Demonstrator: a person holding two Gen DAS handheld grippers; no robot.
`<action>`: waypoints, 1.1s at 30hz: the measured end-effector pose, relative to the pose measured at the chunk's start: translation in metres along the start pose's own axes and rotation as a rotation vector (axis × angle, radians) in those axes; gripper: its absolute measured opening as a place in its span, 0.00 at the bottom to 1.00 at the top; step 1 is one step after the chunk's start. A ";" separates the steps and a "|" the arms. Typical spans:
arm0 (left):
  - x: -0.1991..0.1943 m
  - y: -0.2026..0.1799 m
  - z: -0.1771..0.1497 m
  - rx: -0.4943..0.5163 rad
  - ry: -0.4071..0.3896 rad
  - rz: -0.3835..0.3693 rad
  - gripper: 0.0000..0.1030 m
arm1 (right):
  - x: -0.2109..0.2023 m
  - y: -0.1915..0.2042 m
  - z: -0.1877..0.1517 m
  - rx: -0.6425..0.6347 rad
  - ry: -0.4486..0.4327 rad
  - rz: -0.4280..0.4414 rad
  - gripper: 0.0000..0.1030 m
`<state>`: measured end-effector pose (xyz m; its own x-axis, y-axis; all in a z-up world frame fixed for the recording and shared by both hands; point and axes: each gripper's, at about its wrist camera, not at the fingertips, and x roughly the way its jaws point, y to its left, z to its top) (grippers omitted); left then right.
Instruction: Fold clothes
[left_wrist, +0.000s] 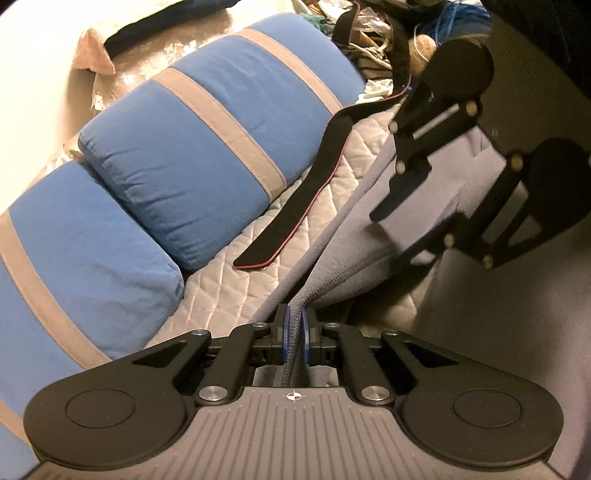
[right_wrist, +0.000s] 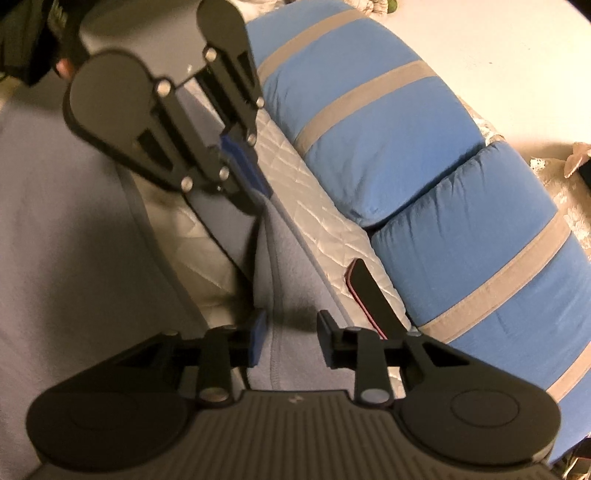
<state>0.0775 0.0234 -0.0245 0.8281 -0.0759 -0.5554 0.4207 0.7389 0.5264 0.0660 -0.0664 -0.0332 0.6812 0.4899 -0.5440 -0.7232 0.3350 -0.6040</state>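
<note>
A grey fleece garment (left_wrist: 354, 236) lies in a raised ridge across the quilted bedcover. My left gripper (left_wrist: 294, 332) is shut on its ribbed edge, the fabric pinched between the blue pads. In the right wrist view the left gripper (right_wrist: 255, 199) sits at the upper left, holding the far end of that fold. My right gripper (right_wrist: 291, 341) stands open with the garment (right_wrist: 284, 258) lying between and under its fingers, the pads not pressing it. From the left wrist view the right gripper (left_wrist: 402, 236) is at the upper right, over the same ridge.
Two blue pillows with grey stripes (left_wrist: 207, 140) (right_wrist: 388, 129) line the bed's far side. A black strap with red edging (left_wrist: 295, 206) (right_wrist: 369, 291) lies on the white quilted cover (left_wrist: 240, 284) beside the garment. Clutter of cords and cloth (left_wrist: 369, 33) sits beyond.
</note>
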 end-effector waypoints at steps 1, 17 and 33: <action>0.000 0.000 0.000 0.004 -0.001 0.001 0.07 | 0.002 0.002 0.000 -0.011 0.004 -0.011 0.43; -0.003 0.000 -0.003 -0.005 -0.012 -0.003 0.07 | 0.019 0.009 0.000 -0.020 0.022 -0.034 0.36; 0.000 -0.022 -0.009 0.132 0.041 -0.062 0.09 | -0.005 0.022 -0.004 -0.203 0.040 -0.048 0.05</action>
<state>0.0648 0.0131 -0.0417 0.7844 -0.0893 -0.6138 0.5179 0.6390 0.5688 0.0473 -0.0649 -0.0461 0.7215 0.4435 -0.5318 -0.6545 0.1861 -0.7328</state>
